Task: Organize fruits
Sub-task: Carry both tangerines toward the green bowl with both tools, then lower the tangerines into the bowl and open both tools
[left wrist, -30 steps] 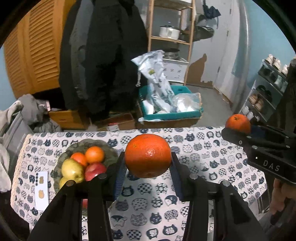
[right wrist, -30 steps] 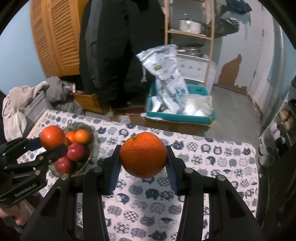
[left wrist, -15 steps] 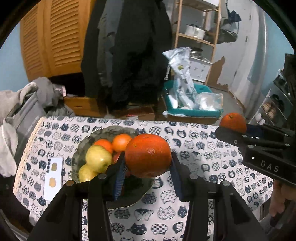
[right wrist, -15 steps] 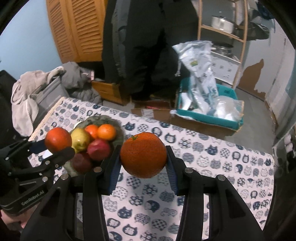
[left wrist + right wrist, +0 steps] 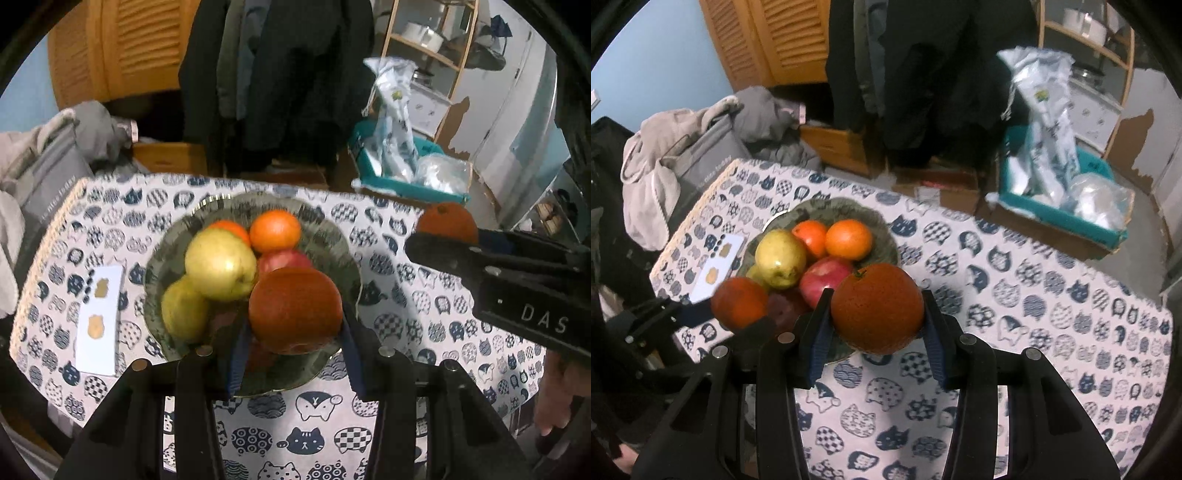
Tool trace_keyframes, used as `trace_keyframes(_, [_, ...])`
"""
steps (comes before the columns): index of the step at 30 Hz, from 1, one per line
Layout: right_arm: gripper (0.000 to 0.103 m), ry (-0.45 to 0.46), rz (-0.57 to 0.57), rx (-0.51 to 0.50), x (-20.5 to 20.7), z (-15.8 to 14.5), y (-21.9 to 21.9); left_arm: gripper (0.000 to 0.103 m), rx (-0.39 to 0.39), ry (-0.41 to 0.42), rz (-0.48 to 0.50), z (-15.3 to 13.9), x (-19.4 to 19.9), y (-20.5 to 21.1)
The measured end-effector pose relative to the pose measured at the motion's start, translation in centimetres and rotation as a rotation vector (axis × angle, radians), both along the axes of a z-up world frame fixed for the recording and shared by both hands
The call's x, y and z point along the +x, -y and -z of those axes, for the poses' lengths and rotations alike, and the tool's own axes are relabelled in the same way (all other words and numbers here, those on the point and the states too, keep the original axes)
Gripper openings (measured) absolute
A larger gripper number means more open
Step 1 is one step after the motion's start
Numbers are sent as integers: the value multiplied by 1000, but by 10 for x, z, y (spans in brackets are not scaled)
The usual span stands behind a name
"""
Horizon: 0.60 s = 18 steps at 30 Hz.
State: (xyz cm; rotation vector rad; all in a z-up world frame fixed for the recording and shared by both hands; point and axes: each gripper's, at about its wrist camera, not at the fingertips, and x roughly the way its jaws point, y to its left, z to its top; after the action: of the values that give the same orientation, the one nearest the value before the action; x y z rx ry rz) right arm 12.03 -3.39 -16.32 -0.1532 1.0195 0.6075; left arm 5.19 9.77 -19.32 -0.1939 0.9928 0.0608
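Both grippers neared the bowl (image 5: 332,236); only left view shows a hand (image 5: 557,391).

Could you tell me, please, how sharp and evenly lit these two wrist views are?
Left wrist view: the round green glass fruit bowl and the cat-patterned tablecloth smear with motion, and the large orange in the left tongs looks dim. Right wrist view: slightly crisper; fisheye bends the table edge, corners black, and the yellow-green apple shows a small highlight.
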Motion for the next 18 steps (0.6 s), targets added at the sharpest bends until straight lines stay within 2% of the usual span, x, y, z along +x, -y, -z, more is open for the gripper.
trace_keyframes(13, [44, -106, 22, -6, 14, 38, -10, 46, -56, -101, -15, 41, 12, -7])
trace_keyframes(15, [44, -112, 23, -5, 16, 40, -11, 50, -53, -99, -10, 41, 12, -7])
trace_keyframes(17, [44, -118, 25, -2, 17, 41, -11, 64, -49, -88, -12, 39, 12, -8])
trace_keyframes(18, [44, -123, 25, 2, 17, 42, -11, 66, -47, -78, -18, 37, 10, -9])
